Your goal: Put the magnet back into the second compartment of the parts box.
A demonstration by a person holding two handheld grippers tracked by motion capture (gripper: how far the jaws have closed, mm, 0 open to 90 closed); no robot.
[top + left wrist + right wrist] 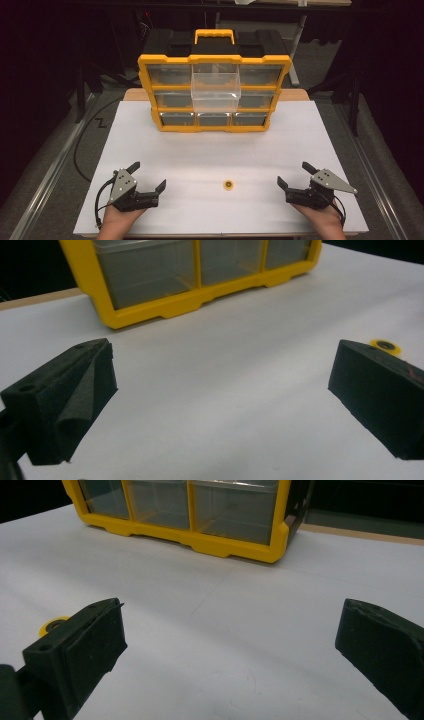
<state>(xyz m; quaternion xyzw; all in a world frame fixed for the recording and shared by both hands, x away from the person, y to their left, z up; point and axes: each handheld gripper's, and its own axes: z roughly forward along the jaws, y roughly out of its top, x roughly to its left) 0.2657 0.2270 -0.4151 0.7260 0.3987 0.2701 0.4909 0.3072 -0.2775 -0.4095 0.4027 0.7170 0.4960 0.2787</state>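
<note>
Overhead: white table [165, 150], dark room; left gripper [148, 175], right gripper [295, 173] both wide, empty.

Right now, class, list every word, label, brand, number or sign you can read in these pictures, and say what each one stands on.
None can be read.
The yellow organizer, its pulled-out clear drawer and the small yellow ring show no lettering.
The white table is blank.
The left gripper and right gripper carry no legible marks.
</note>
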